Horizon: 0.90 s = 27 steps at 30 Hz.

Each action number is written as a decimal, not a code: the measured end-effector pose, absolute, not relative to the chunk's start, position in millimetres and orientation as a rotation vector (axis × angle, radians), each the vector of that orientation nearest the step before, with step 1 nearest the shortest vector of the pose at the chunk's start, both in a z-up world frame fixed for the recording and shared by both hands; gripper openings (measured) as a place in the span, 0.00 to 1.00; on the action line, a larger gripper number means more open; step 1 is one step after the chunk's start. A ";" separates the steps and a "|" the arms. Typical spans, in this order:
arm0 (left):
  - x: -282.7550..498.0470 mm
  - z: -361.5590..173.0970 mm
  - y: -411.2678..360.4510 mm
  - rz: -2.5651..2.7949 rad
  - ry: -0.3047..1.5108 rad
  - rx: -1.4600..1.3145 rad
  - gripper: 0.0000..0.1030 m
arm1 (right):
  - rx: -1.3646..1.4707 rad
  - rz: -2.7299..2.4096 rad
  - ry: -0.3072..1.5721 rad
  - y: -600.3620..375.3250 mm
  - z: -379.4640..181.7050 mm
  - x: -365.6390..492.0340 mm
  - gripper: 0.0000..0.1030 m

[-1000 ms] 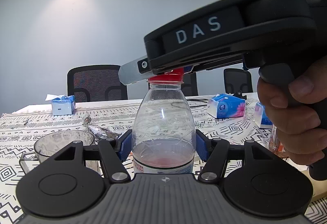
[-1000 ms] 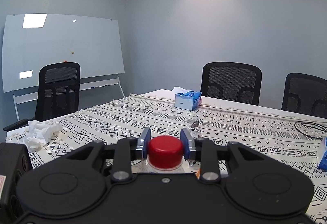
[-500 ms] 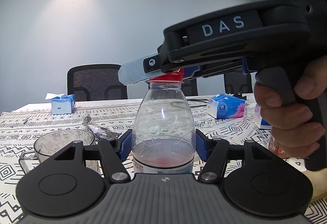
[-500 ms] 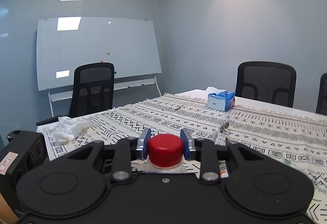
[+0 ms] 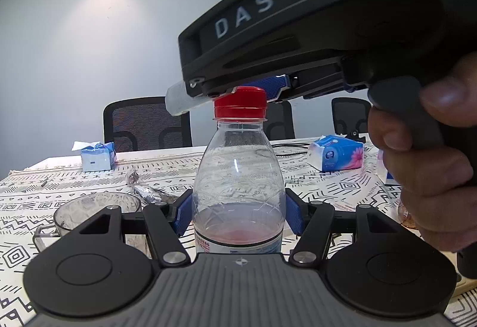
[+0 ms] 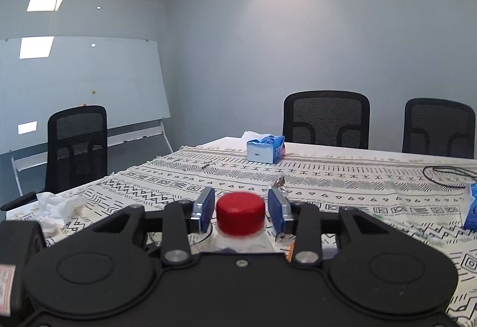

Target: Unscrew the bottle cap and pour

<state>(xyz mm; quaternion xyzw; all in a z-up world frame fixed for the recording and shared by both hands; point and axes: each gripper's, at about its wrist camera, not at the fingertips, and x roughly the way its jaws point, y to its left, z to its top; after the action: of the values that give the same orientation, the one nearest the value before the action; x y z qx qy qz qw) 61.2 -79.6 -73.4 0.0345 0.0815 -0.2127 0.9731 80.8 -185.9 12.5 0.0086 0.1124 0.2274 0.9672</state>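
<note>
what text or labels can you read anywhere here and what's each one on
"DAS": white letters on the side of the right gripper.
Bottle: faint printed code on the shoulder and small print on the label band, too blurred to read.
Tissue pack: round logo, unreadable.
Red-edged sticker: unreadable.

Both tools are matte black plastic. The left gripper has a ribbed grey top plate with a small compass mark, two round discs, silver pivot screws and blue ridged pads. The right gripper matches, with blue pads backed by silver metal, white "DAS" lettering and a pistol handle.
</note>
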 end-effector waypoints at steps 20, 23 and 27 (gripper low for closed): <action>66.5 -73.7 -69.3 -0.443 0.179 0.011 0.56 | -0.036 0.693 0.205 -198.6 9.1 104.9 0.32; 66.5 -73.7 -69.2 -0.444 0.177 0.010 0.57 | -0.036 0.805 0.144 -208.3 2.5 113.2 0.32; 66.2 -73.8 -70.5 -0.448 0.177 0.016 0.56 | -0.044 0.940 0.090 -220.4 -1.1 122.3 0.32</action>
<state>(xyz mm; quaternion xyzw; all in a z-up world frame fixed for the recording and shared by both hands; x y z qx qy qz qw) 66.2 -70.5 -73.8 0.0078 0.0878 -0.2218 0.9711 122.3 -220.4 -1.1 -0.0213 0.0433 0.4529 0.8903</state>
